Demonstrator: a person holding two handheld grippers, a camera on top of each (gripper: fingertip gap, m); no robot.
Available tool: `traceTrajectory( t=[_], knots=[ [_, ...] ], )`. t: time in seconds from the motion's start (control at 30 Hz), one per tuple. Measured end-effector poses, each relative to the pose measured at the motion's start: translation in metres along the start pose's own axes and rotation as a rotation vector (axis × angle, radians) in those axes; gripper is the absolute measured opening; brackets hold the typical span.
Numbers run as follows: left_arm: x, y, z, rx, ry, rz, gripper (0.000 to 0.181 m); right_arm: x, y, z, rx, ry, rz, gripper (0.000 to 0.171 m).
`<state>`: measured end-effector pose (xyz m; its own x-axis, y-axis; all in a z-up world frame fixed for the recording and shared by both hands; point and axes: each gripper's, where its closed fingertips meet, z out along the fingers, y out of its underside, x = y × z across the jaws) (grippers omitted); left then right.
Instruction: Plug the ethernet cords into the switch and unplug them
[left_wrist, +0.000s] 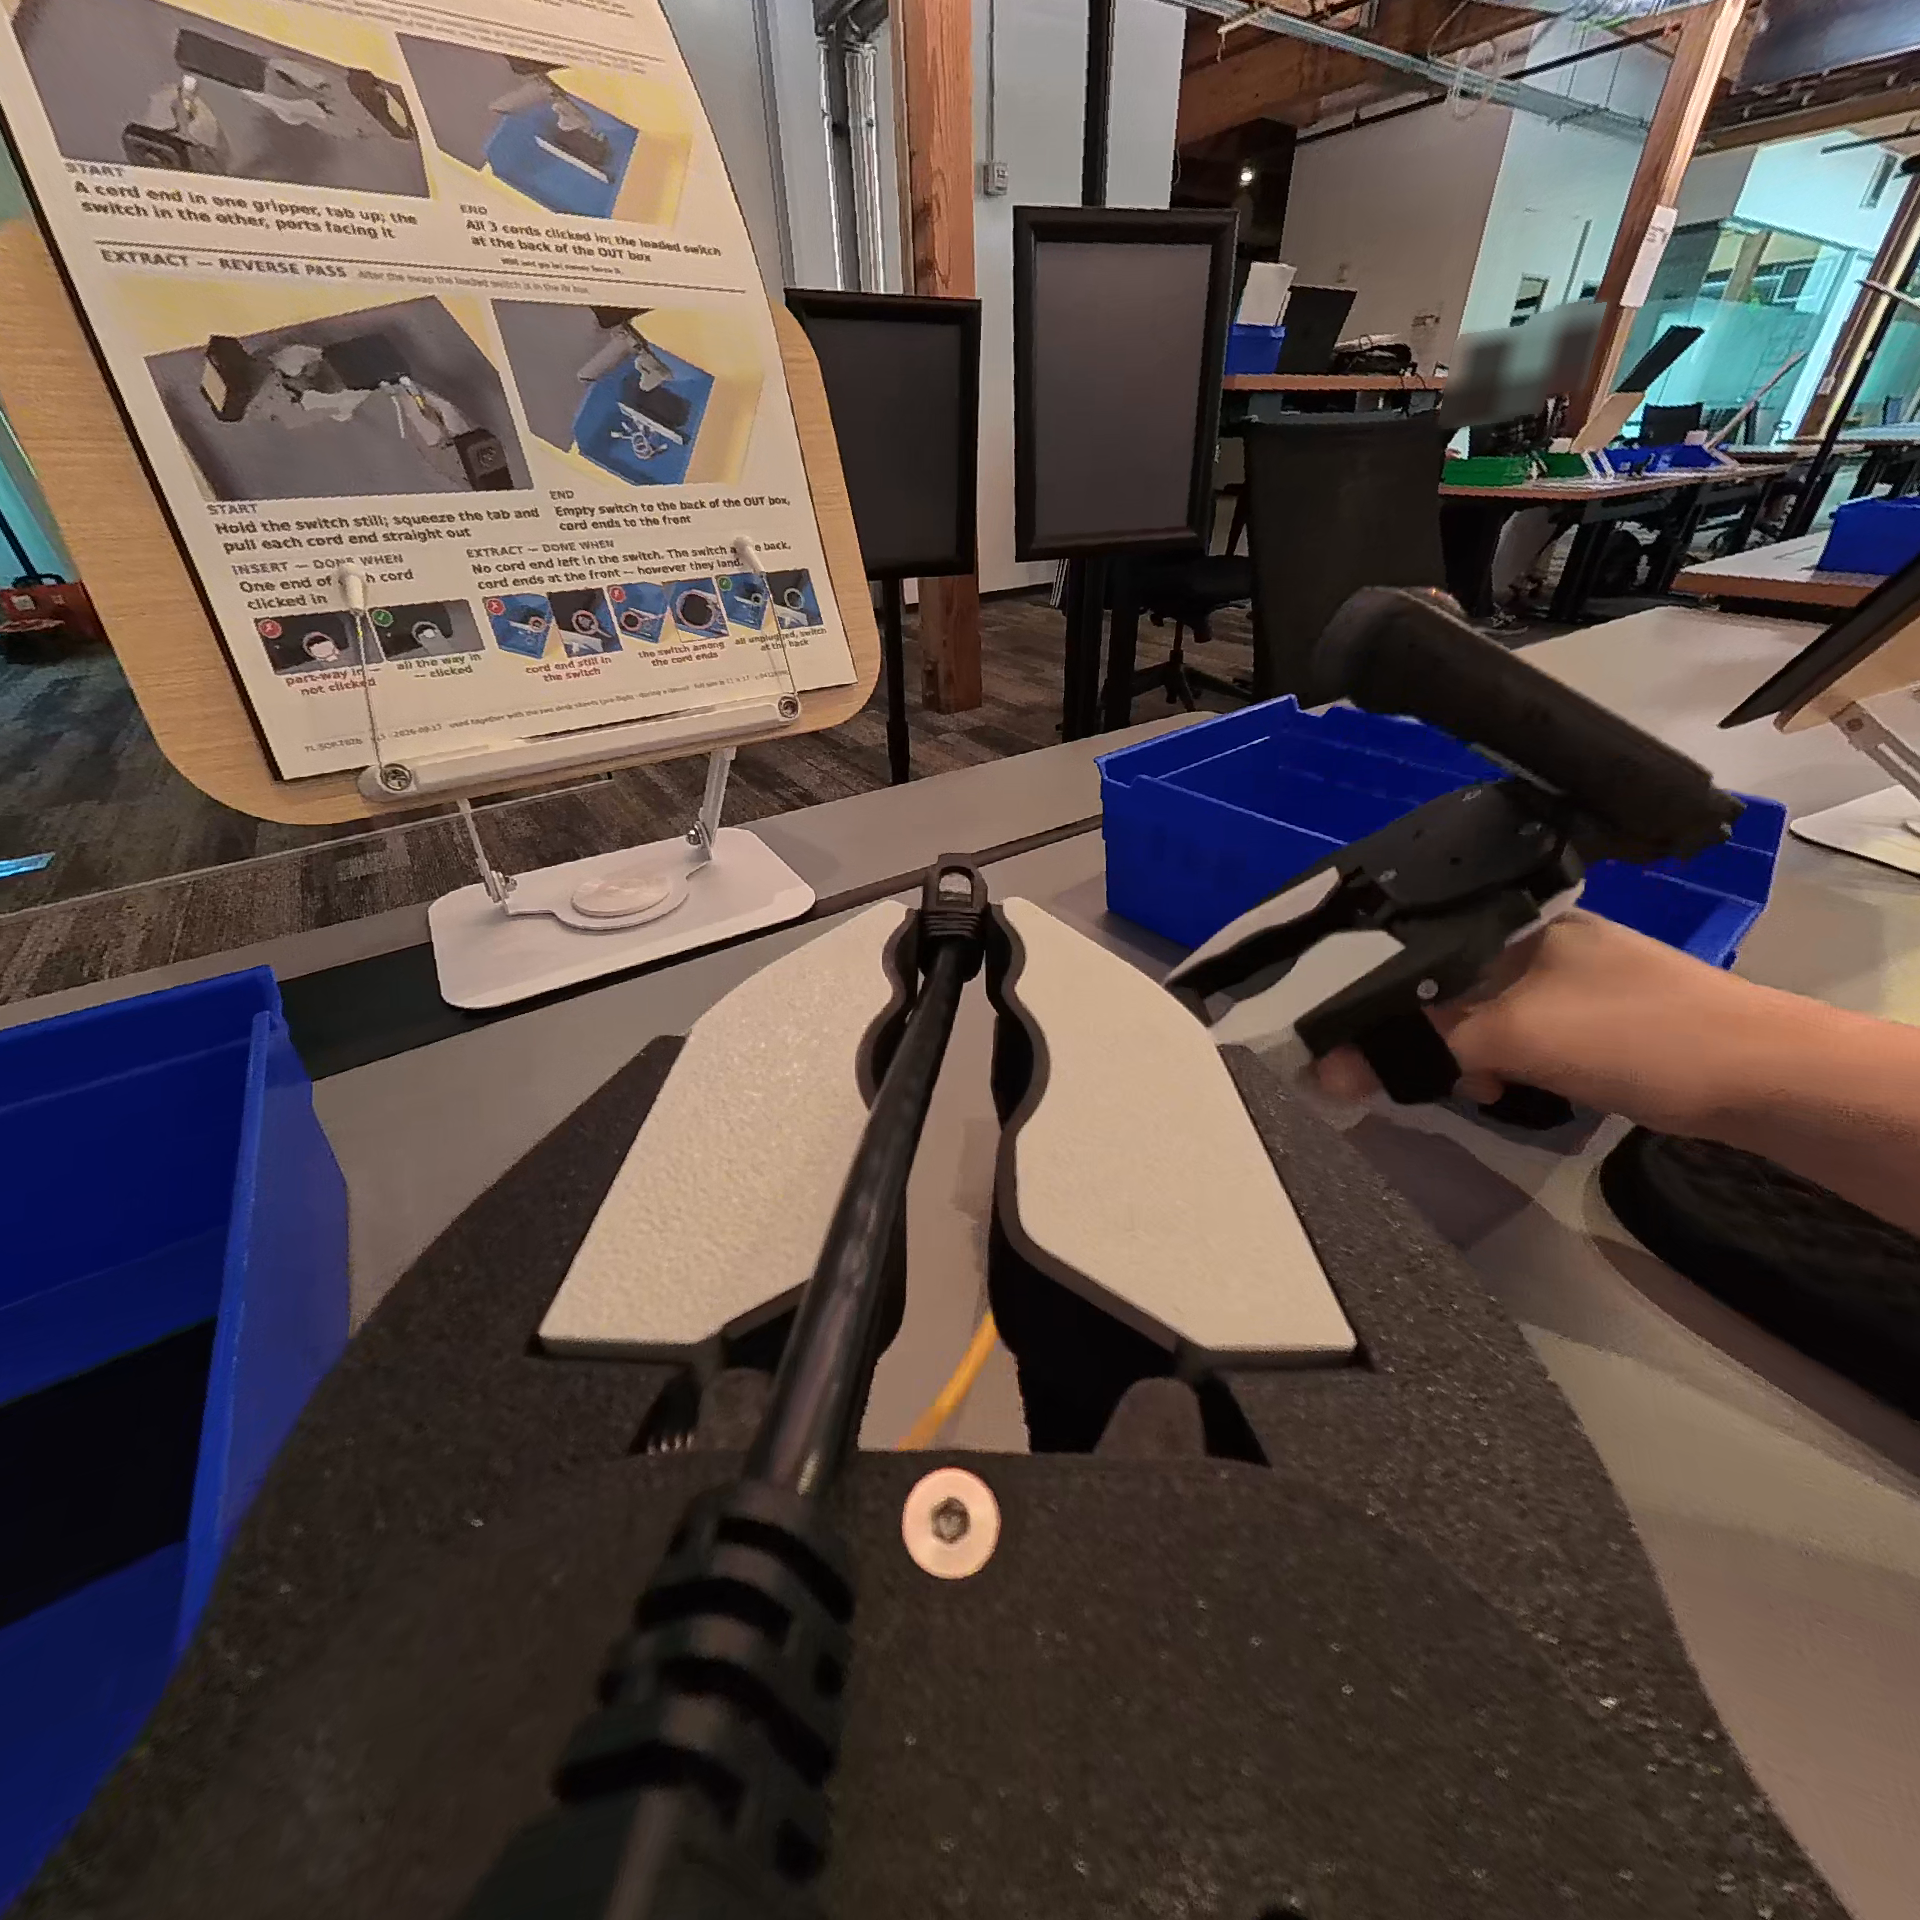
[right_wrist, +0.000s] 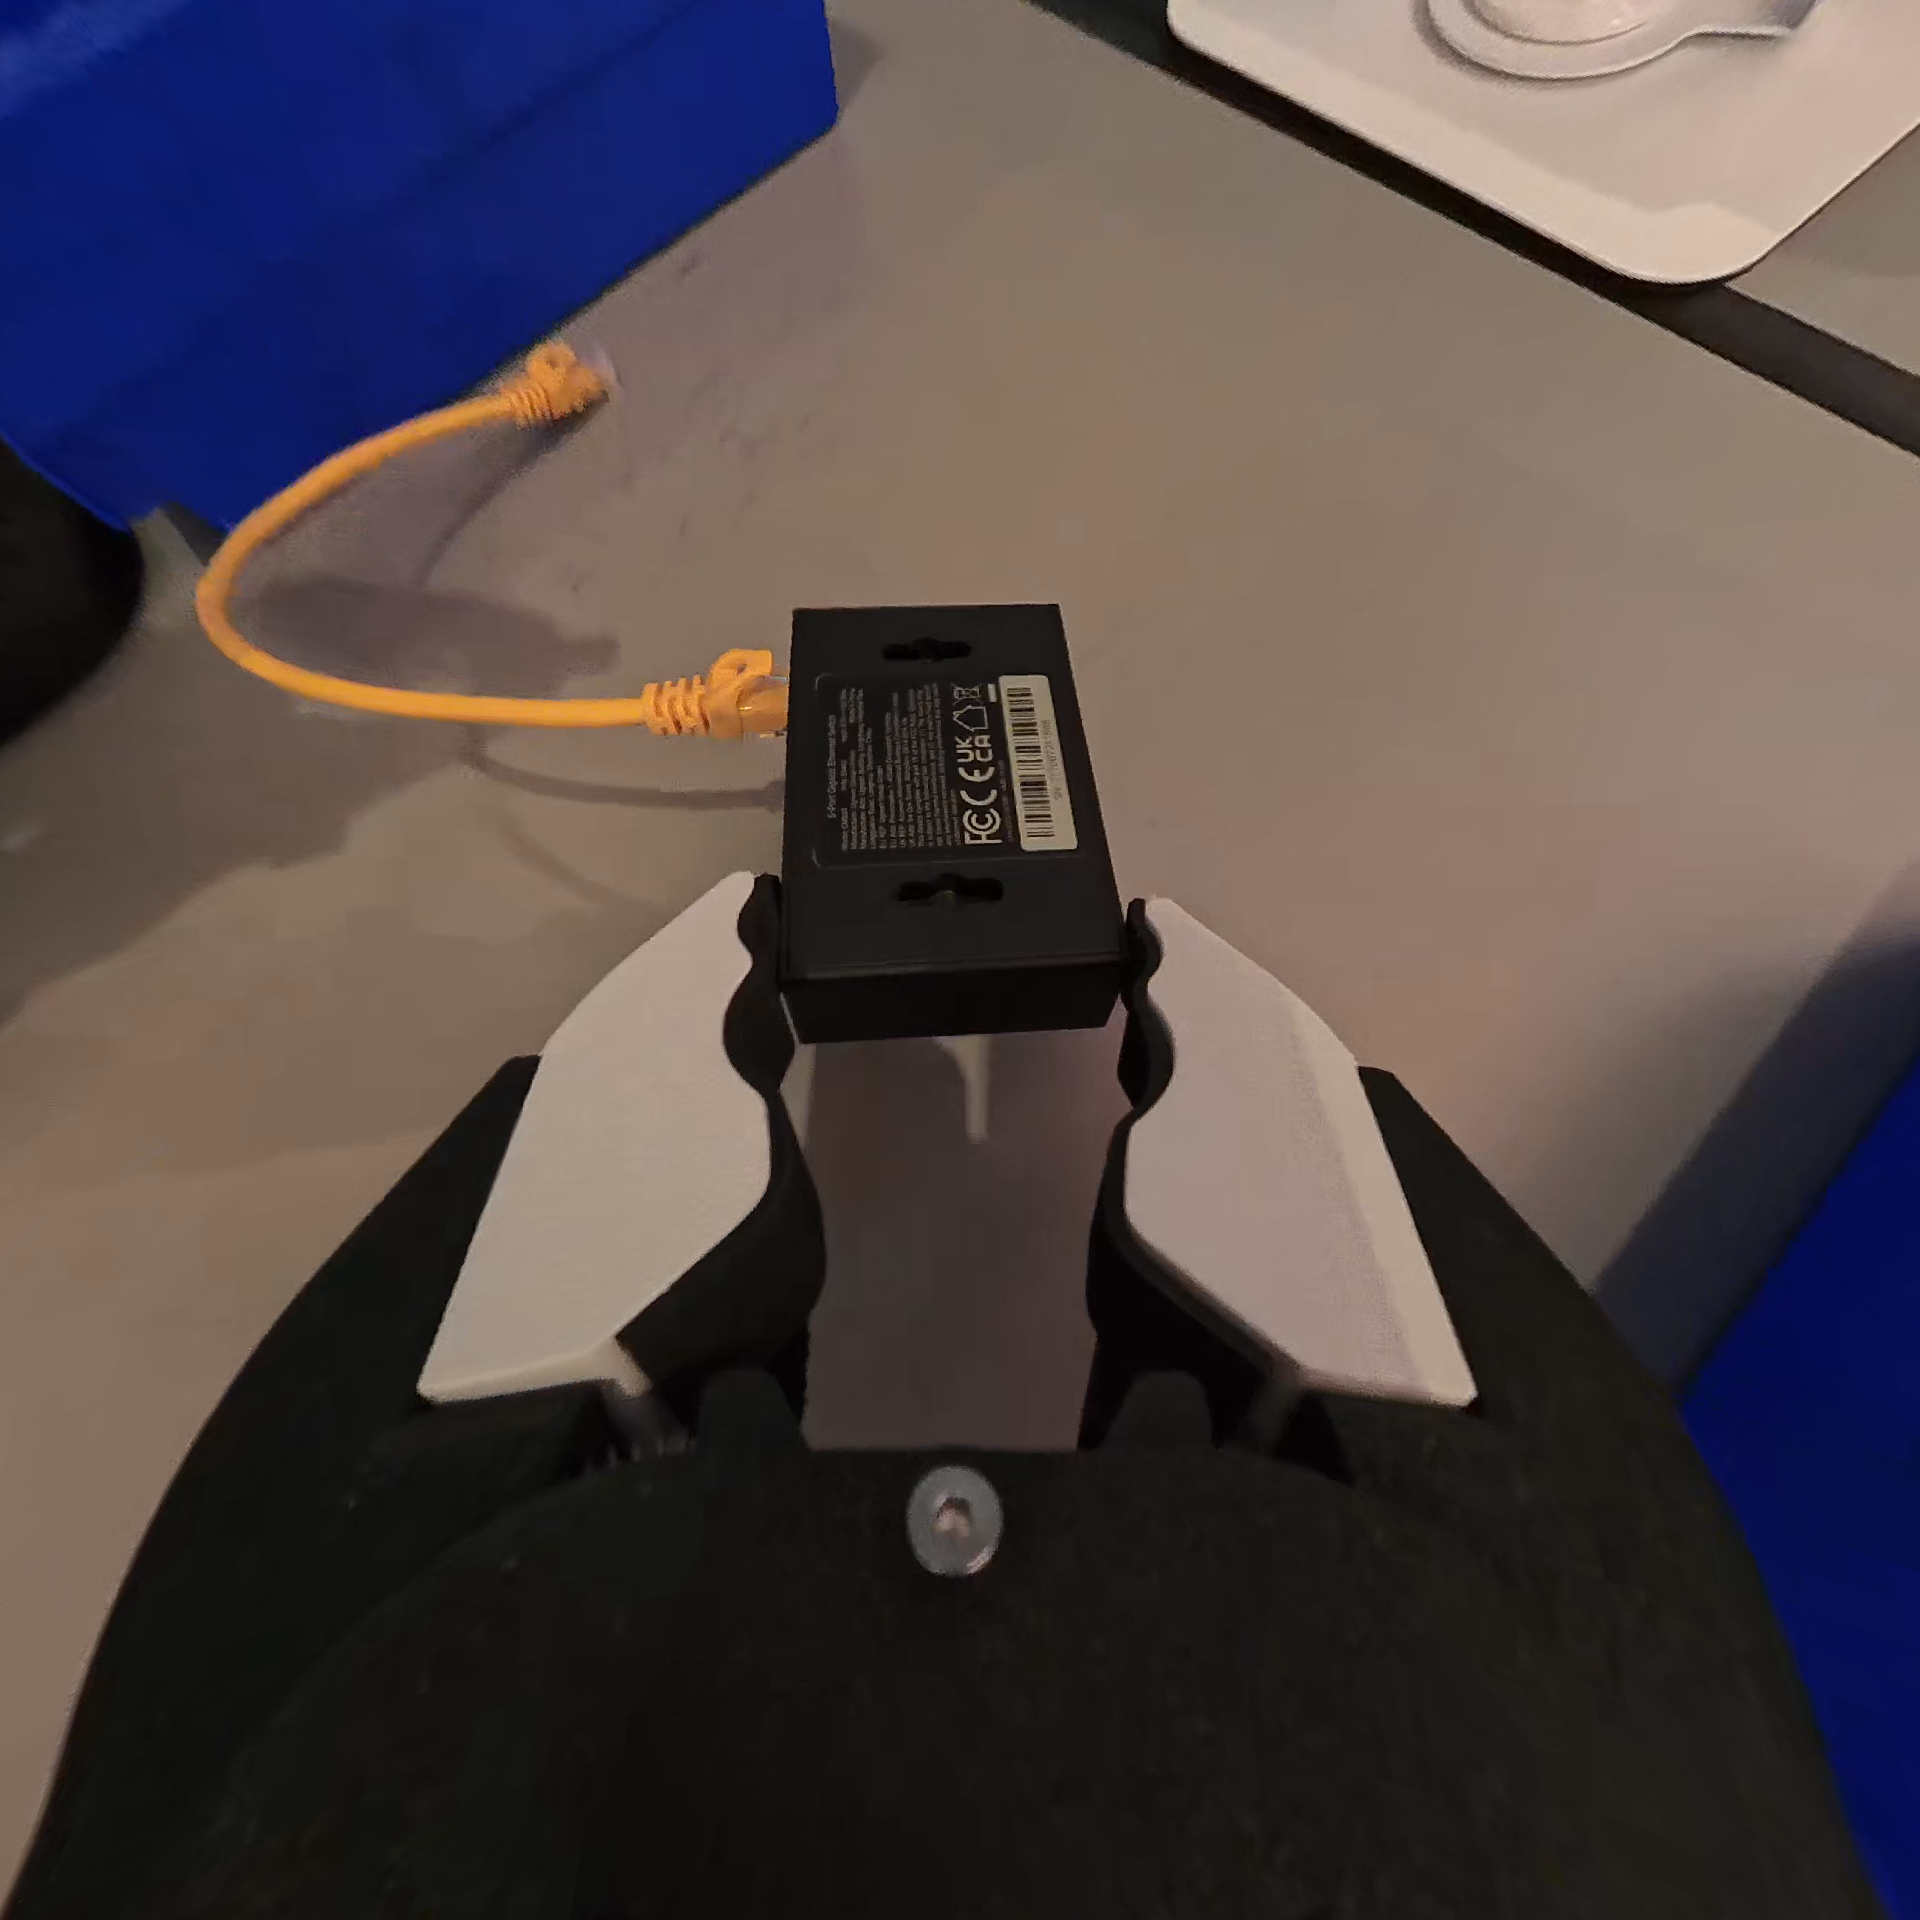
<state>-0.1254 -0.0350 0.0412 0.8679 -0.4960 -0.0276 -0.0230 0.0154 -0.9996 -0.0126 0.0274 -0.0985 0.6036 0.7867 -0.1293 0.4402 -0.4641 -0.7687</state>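
Grey table | left gripper clamps black cord | right gripper clamps labelled switch

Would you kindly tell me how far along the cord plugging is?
Done: the orange cord has one end in the switch, which the right gripper holds. In hand: the left gripper grips a black cord, not yet inserted. Unplugging remains.

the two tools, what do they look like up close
Each tool has a black, grainy foam-like body with one silver screw at its centre, and two pale grey, leaf-shaped fingers lined with black wavy pads. The right tool, seen from the left wrist view, has a black pistol-style handle; no sleeve shows.
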Motion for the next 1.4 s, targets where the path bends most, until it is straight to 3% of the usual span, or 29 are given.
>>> traceTrajectory(
  t=[0.5,0.9,1.4],
  knots=[
    [0.019,0.021,0.015,-0.086,0.059,-0.003,0.011,0.004,-0.025,0.008,0.2,-0.173,0.342,0.06],
    [0.025,0.057,0.034,-0.216,0.057,0.057,0.012,-0.02,-0.057,0.005,0.325,-0.274,0.355,0.06],
    [0.015,0.05,0.037,-0.126,-0.018,0.132,0.011,-0.043,-0.069,0.001,0.387,-0.253,0.233,0.06]
  ],
)
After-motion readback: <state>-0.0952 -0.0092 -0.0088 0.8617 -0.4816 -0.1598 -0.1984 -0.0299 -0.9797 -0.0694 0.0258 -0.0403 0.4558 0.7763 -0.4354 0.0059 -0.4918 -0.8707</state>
